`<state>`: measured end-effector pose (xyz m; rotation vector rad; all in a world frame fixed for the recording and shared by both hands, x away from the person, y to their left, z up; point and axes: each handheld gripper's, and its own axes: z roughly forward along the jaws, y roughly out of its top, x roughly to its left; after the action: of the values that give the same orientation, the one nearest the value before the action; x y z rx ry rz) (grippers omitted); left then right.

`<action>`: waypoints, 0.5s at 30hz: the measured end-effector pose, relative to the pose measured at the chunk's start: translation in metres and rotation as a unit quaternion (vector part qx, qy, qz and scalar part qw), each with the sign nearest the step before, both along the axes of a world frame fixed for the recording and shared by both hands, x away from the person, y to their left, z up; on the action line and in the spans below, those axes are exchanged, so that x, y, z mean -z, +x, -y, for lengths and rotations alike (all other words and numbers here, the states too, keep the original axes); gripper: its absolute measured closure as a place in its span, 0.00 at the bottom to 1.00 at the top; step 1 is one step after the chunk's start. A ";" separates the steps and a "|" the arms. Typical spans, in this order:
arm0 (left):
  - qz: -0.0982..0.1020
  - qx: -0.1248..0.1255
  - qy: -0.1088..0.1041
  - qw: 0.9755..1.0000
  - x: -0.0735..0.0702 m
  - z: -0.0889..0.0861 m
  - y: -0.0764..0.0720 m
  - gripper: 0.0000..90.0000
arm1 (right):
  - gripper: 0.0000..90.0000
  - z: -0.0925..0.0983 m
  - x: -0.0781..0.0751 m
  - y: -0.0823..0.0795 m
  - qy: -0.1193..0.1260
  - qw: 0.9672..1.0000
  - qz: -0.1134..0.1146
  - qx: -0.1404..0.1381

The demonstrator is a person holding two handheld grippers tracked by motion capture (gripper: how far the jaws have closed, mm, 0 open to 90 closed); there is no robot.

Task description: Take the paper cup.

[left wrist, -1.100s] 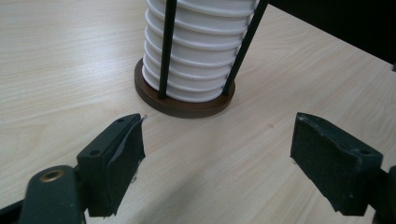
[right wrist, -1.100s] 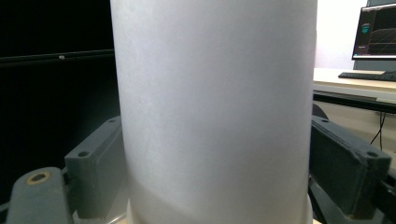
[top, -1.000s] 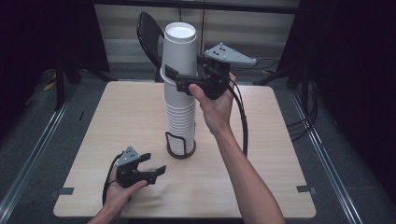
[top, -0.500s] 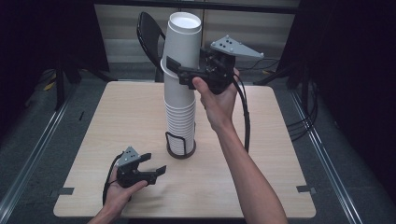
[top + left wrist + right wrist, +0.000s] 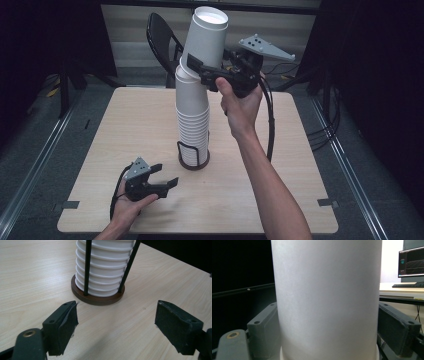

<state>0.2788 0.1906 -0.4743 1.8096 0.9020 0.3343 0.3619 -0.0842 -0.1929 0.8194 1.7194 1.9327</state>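
Note:
A tall stack of white paper cups (image 5: 193,120) stands in a rod holder with a dark round base (image 5: 194,162) at the middle of the wooden table (image 5: 125,125). The top cup (image 5: 207,37) is raised and tilted out of the stack, and my right gripper (image 5: 205,65) is shut on its lower wall. In the right gripper view the cup (image 5: 327,290) sits between both pads (image 5: 265,332), with my right gripper (image 5: 329,337) clamped around it. My left gripper (image 5: 165,175) rests open near the table's front left. In the left gripper view my left gripper (image 5: 117,322) faces the holder's base (image 5: 97,298) and the lowest cups (image 5: 105,277), with nothing between its fingers.
A black chair (image 5: 160,35) stands behind the table's far edge. Metal rails run along the floor on both sides. A monitor (image 5: 412,262) and a keyboard (image 5: 407,285) sit on a desk in the distance. Bare tabletop lies left and right of the holder.
My right gripper has lifted the top cup higher and tilted it away from the stack. The left gripper has stayed where it was.

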 end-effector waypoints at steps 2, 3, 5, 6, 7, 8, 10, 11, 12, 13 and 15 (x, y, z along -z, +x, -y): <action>0.001 0.001 0.000 1.000 0.000 0.000 0.000 0.20 | 0.14 0.003 0.001 0.000 0.003 1.000 -0.003 0.005; 0.002 0.000 0.001 1.000 0.000 0.000 0.000 0.20 | 0.14 0.004 0.002 0.000 0.003 1.000 -0.005 0.005; 0.003 -0.001 0.002 1.000 0.000 0.000 -0.001 0.20 | 0.14 0.008 0.003 0.000 0.006 1.000 -0.006 0.011; 0.007 0.000 0.002 1.000 0.000 0.001 -0.001 0.20 | 0.14 0.010 0.003 0.001 0.008 1.000 -0.009 0.013; 0.008 0.000 0.003 1.000 -0.001 0.001 -0.001 0.20 | 0.14 0.012 0.004 0.001 0.009 1.000 -0.009 0.015; 0.007 0.002 0.002 1.000 -0.001 0.001 -0.001 0.20 | 0.14 0.014 0.005 0.001 0.009 1.000 -0.011 0.017; 0.004 0.002 0.003 1.000 -0.001 0.001 0.000 0.20 | 0.14 0.019 0.005 0.001 0.011 1.000 -0.013 0.023; 0.003 0.000 0.002 1.000 0.000 0.001 0.000 0.20 | 0.14 0.023 0.006 0.001 0.012 0.999 -0.014 0.026; 0.004 -0.002 0.001 1.000 0.000 0.001 0.000 0.20 | 0.14 0.025 0.006 0.001 0.013 0.999 -0.014 0.028; 0.008 -0.002 0.002 1.000 -0.001 0.000 0.000 0.20 | 0.14 0.032 0.007 0.000 0.015 0.999 -0.018 0.036; 0.012 -0.005 0.001 1.000 -0.001 0.000 0.000 0.20 | 0.14 0.035 0.008 0.000 0.016 0.999 -0.018 0.038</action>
<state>0.2789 0.1907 -0.4733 1.7990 0.8947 0.3631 0.3623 -0.1194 -0.2006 0.9238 1.6571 1.9095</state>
